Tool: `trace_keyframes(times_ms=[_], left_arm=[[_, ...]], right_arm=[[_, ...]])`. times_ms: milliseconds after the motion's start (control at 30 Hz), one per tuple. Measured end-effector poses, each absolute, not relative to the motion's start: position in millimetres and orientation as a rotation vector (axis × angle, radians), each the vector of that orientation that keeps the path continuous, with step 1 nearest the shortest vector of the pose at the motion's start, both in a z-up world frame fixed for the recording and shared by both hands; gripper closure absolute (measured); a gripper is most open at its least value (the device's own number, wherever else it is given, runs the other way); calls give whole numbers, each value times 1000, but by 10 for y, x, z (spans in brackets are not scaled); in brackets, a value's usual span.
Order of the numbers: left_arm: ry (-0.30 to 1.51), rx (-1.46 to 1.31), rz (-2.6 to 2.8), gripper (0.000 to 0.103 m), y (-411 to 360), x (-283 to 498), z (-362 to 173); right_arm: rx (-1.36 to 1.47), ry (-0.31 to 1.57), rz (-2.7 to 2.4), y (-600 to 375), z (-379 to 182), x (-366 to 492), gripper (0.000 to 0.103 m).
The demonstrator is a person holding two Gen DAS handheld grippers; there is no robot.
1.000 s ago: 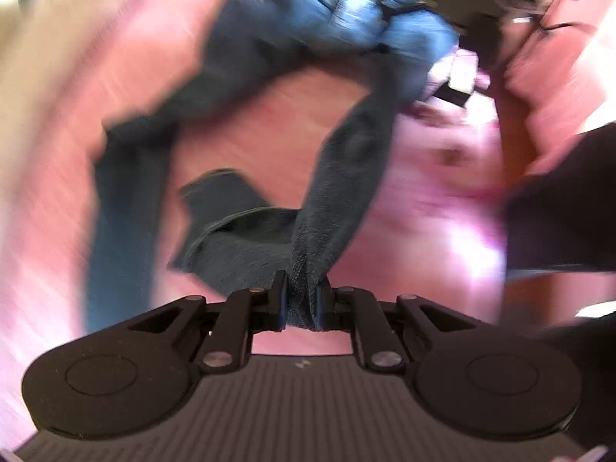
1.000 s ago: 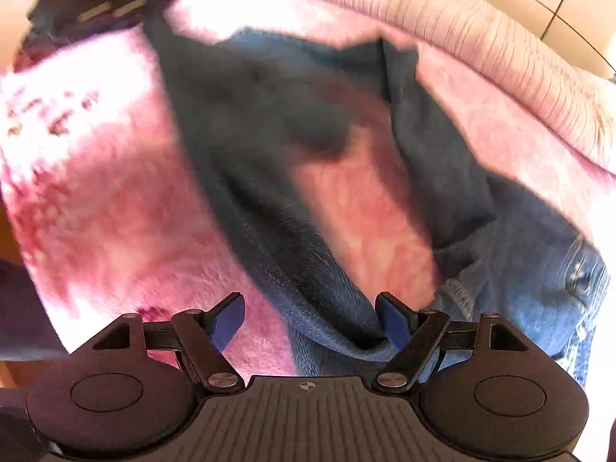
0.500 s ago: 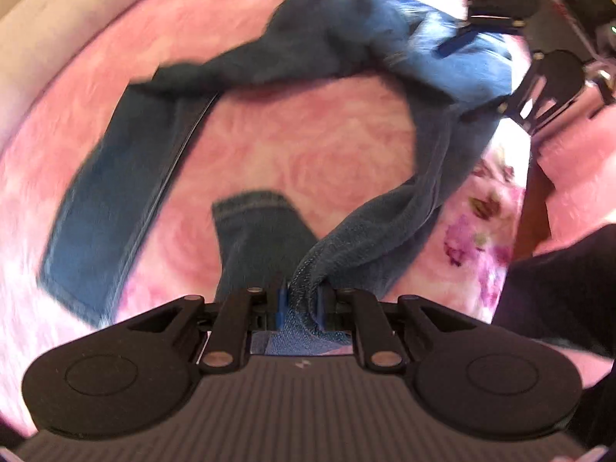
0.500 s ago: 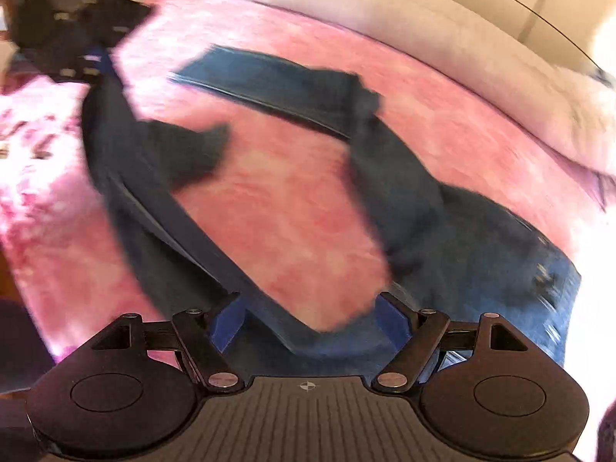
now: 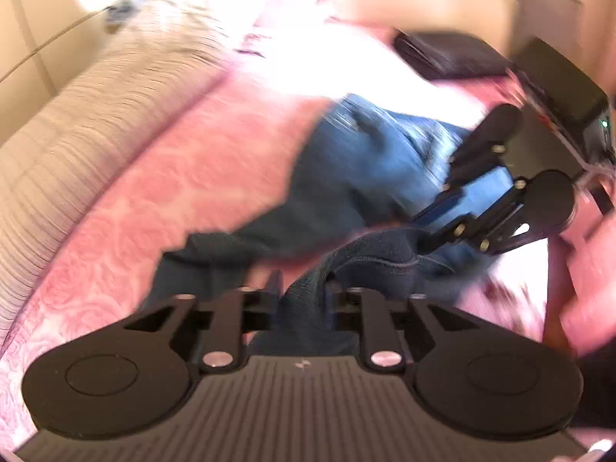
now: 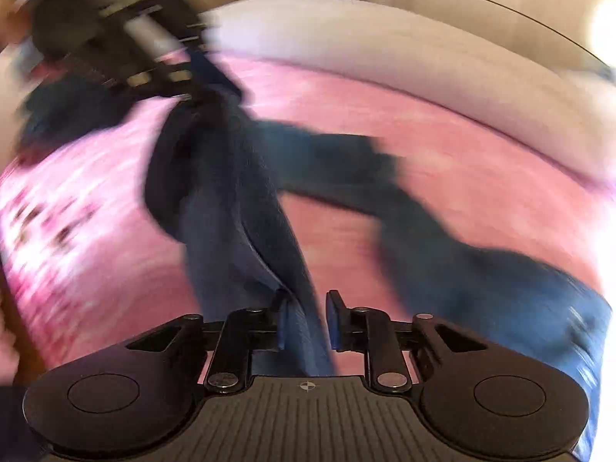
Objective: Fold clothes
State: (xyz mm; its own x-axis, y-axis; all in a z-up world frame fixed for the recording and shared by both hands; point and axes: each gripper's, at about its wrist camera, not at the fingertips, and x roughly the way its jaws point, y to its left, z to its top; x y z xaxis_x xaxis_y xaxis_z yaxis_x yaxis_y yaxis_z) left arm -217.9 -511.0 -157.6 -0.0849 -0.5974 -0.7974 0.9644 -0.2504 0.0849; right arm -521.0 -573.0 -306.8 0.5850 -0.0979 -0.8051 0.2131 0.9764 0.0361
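Pink bedspread (image 5: 200, 177) spreads ahead of both tools. Jeans (image 5: 365, 169) lie sprawled on it, one leg strung between them. Left hand-held gripper (image 5: 304, 288): jaws opening, dark denim fold in gap. Right hand-held gripper (image 6: 306, 315): jaws closing, denim strip between them, gap remains beside right pad. Both views blurred.

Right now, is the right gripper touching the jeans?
Touching. In the right wrist view the jeans run between the right gripper fingers, lying against the left pad; a gap remains at the right pad as the jaws close.
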Motion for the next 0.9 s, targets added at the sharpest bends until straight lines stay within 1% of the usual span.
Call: trace_keyframes(times_ms=[33,67,100,133,200,267,333,367,400,467,633,733,767,800,833,867,900], left_arm=[[562,872,-1607,49,-5156,-2153,-1592],[541,868,-1576,37,-5137,-2121,-1624],[525,866,-1546,34,-5104,-2087,-1663],[531,872,-1516,34,-5032,-2045,-1731],[592,876,-1448,30,-4867,-1955,-1939],[656,884,-1386,30,-4781,-1907,-2184],[714,893,-1333,30,-4755,-1887,-2438],[721,891,-1328,30,-4809,-1890,-2524],[730,881,-1327,30,-4912,-1891,-2607],[749,859,-1331,30,-5114,-1891,-2765],[790,780,-1461,30,-5585,-2081,-2910],[749,859,-1467,30,-5778,-2364,-3084],[734,895,-1443,35,-5834,-2426,-3149],[727,925,-1410,53,-5867,-2442,-3195],[721,950,-1384,65,-5885,-2443,-3220],[716,963,-1374,95,-5860,-2408,-3186],[707,976,-1367,99,-5824,-2367,-3141]], right_arm=[[177,926,-248,-5922,-3068,-5251,85],[218,924,-312,-6106,-3072,-5290,85],[243,929,-358,-6242,-3094,-5320,85],[250,936,-388,-6336,-3115,-5344,85],[253,939,-416,-6437,-3139,-5387,85],[253,937,-406,-6444,-3162,-5419,84],[254,954,-405,-6399,-3223,-5432,81],[262,964,-407,-6372,-3270,-5432,73],[274,972,-411,-6352,-3308,-5428,63],[309,980,-422,-6327,-3368,-5467,56],[329,1034,-427,-6166,-3468,-5675,52],[333,1050,-443,-6091,-3538,-5839,46],[342,1053,-451,-6083,-3561,-5888,44],[351,1057,-456,-6072,-3579,-5928,43],[356,1063,-454,-6064,-3589,-5951,43],[359,1068,-451,-6056,-3597,-5974,43],[350,1068,-445,-6046,-3595,-5993,42]])
